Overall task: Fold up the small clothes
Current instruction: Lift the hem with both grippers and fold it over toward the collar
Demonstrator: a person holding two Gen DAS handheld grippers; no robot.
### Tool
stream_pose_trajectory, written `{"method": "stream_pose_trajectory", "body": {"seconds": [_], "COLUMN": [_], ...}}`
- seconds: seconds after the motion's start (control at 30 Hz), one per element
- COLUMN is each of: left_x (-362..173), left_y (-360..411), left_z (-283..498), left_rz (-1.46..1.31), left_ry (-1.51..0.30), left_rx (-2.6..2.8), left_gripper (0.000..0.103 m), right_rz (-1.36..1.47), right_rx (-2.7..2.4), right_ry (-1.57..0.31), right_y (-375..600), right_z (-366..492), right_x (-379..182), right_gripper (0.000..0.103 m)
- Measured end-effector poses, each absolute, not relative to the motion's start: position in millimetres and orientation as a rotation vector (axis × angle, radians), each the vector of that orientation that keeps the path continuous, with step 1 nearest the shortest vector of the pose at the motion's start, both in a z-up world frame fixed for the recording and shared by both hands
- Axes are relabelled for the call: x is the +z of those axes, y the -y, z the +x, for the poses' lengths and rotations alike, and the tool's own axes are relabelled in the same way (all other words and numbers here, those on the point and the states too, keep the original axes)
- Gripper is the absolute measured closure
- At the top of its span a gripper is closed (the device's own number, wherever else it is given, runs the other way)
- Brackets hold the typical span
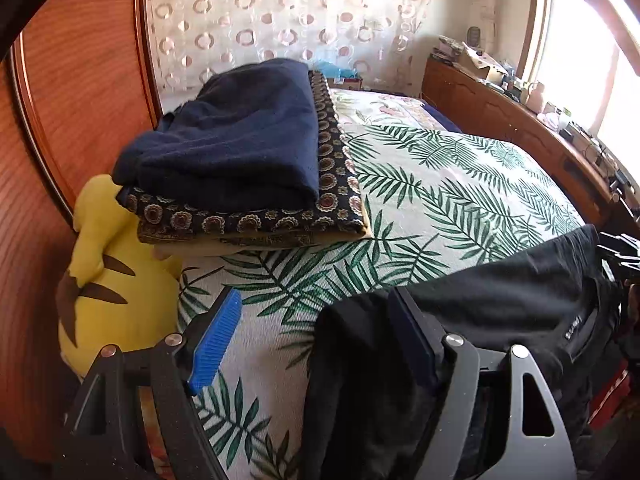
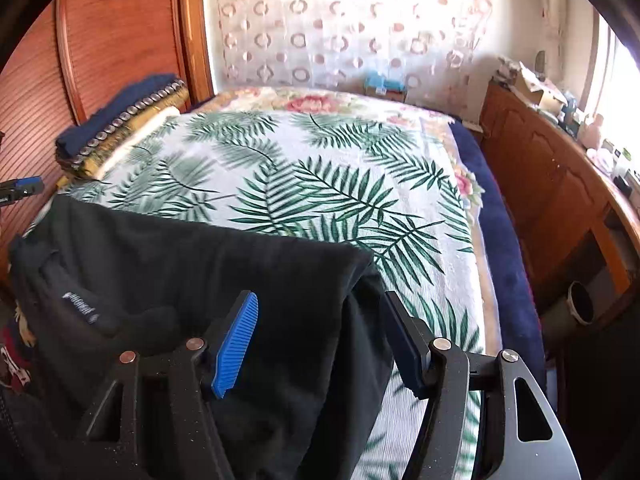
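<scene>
Jaws spread wide on both grippers, neither clamped. Left gripper (image 1: 320, 340) has black garment (image 1: 500, 292) draped over its right finger, cloth hanging down; left pad bare. Right gripper (image 2: 324, 340) has garment (image 2: 224, 264) lying betw. its fingers. Garment sits at near edge of leaf-print bed cover (image 1: 440, 200). Folded navy stack (image 1: 240, 140) at headboard-side edge, on yellow plush (image 1: 108, 280).
</scene>
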State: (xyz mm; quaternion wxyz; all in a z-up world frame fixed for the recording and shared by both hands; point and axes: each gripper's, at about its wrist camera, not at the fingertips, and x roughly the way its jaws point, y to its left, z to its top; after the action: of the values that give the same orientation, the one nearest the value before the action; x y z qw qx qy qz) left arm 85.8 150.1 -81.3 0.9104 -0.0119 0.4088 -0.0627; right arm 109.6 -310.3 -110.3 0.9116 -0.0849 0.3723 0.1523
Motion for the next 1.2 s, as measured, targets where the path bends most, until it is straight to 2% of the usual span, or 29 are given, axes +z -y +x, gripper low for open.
{"method": "stream_pose_trajectory", "body": {"seconds": [0.43, 0.5, 0.57, 0.63, 0.67, 0.7, 0.73, 0.9, 1.2], "left_x": [-125, -124, -121, -119, -117, -112, -108, -62, 27], "left_y": [-128, -125, -121, -113, -110, -107, -106, -106, -114], "left_z": [94, 93, 90, 85, 82, 76, 72, 41, -6], "left_rz": [0.029, 0.027, 0.024, 0.042, 0.048, 0.049, 0.049, 0.031, -0.018], "left_ry": [-0.964, -0.988, -0.984, -0.982, -0.970, -0.951, -0.937, -0.805, -0.577], "left_rx": [-0.198, -0.216, -0.254, -0.283, -0.296, -0.308, -0.318, -0.343, -0.401], "left_gripper": [0.027, 0.039, 0.066, 0.083, 0.088, 0.089, 0.090, 0.091, 0.092], "right_rz": [-0.144, -0.149, -0.159, -0.164, -0.160, -0.154, -0.147, -0.112, -0.087], "right_rx": [0.317, 0.324, 0.345, 0.365, 0.371, 0.383, 0.407, 0.430, 0.396], "right_ry": [-0.846, -0.848, -0.844, -0.836, -0.832, -0.827, -0.826, -0.748, -0.504], "right_y": [322, 320, 318, 316, 314, 313, 311, 315, 340], "right_z": [147, 147, 146, 143, 141, 137, 134, 105, 22], "right_x": [-127, -127, -127, -128, -128, -128, -128, -116, -22], "right_gripper": [0.037, 0.037, 0.040, 0.055, 0.060, 0.078, 0.089, 0.091, 0.092]}}
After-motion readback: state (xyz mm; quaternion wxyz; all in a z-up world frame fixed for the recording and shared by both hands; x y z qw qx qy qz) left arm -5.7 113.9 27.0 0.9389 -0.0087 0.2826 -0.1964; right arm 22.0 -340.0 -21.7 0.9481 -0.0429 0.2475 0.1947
